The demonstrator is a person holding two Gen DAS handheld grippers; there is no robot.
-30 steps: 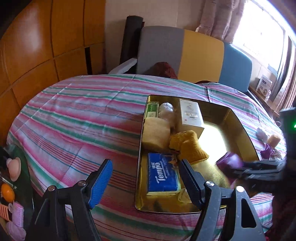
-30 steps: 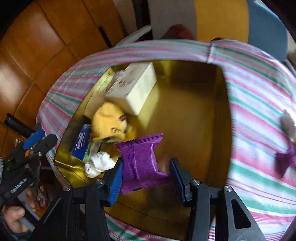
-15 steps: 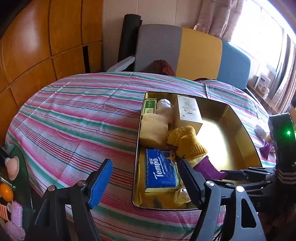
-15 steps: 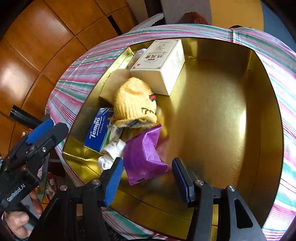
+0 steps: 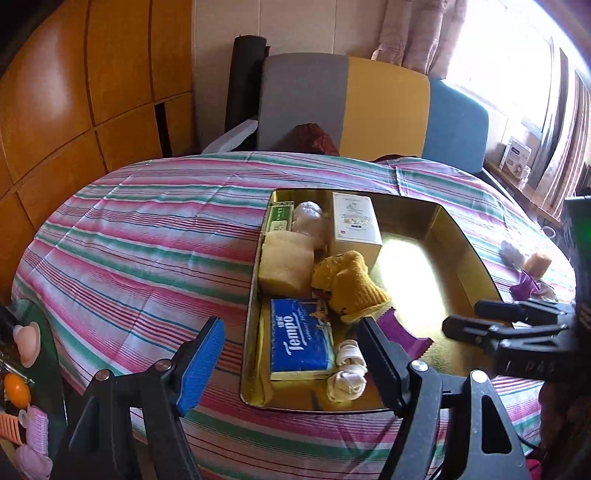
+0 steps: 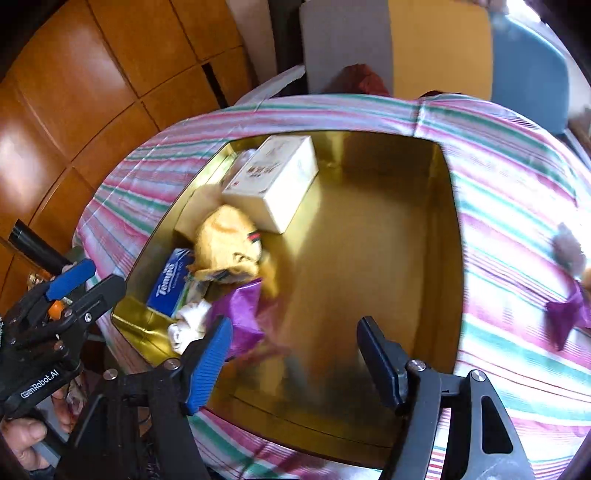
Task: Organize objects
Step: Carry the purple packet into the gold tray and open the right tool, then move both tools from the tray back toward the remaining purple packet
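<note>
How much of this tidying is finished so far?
Mostly done: the blue tissue pack, yellow knit hat and white box lie in the gold tray. The right tongs are opening over the purple packet. A few small things remain on the striped cloth.

One gold tray, one white box, one tissue pack, two purple packets

The right tongs are opening and letting go of the purple packet, now lying in the gold tray.

A home: striped tablecloth, cushioned chair, curtained window.
</note>
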